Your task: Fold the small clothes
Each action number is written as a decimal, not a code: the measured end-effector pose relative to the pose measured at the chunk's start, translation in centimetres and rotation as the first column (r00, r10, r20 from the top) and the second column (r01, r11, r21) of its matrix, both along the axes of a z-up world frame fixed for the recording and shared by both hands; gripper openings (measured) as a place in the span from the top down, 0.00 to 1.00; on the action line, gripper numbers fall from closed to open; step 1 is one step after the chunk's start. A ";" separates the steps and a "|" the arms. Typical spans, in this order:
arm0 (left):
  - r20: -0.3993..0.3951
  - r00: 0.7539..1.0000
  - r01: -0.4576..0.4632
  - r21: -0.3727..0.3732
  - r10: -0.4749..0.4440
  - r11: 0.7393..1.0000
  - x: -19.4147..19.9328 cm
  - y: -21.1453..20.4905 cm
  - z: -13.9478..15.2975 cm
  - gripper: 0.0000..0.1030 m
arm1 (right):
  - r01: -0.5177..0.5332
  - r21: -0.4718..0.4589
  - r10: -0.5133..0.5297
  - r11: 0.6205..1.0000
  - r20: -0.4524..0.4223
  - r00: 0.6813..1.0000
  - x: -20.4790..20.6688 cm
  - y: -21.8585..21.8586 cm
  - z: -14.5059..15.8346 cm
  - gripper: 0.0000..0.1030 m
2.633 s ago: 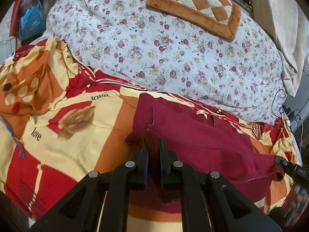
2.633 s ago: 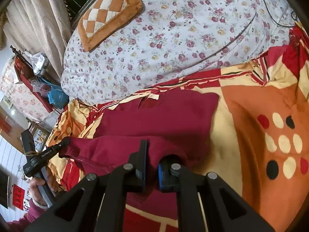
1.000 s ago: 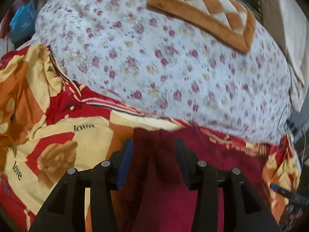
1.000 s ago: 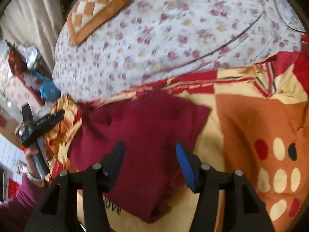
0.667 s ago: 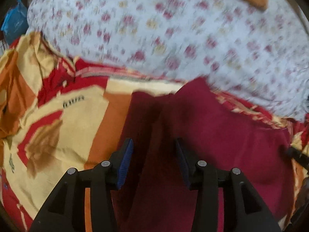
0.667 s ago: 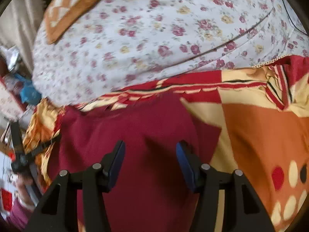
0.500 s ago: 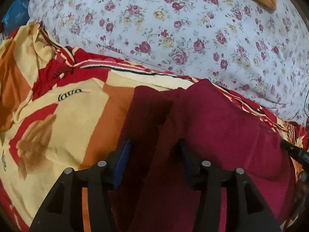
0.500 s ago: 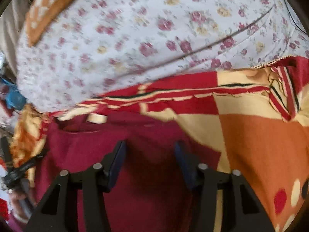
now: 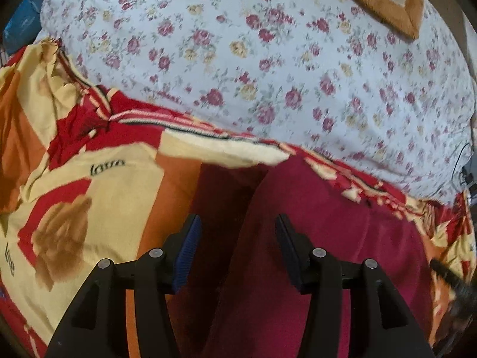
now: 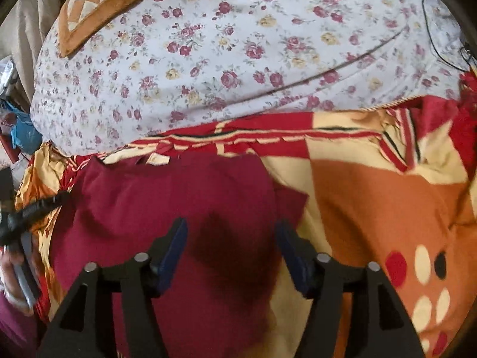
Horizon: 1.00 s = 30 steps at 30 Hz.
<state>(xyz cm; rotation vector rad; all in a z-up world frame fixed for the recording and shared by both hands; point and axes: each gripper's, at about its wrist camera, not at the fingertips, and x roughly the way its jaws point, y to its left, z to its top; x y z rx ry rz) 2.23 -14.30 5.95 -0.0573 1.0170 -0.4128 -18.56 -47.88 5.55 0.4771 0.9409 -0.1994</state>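
With both the left tongs (image 9: 235,249) and right tongs (image 10: 231,252) spread wide and empty over the maroon garment (image 10: 167,208) lying flat on the patterned blanket (image 10: 372,197) (bed beneath), pinch matching corners evenly before folding.
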 end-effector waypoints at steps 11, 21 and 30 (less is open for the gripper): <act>-0.076 0.981 0.184 0.044 -0.181 0.982 3.7 -5.8 -1.6 0.59 | 0.012 0.044 -0.011 0.999 -0.022 1.000 -0.8 -0.5 -1.9 0.30; -0.045 0.991 0.130 0.071 -0.127 0.989 5.4 -6.0 -2.5 1.00 | 0.001 -0.028 -0.001 1.000 -0.013 1.000 -0.2 0.2 -1.7 0.52; -0.048 0.996 0.083 0.087 -0.079 0.993 5.8 -5.1 -4.1 1.00 | 0.058 -0.038 -0.060 0.998 -0.040 0.997 1.3 -1.0 -2.2 0.53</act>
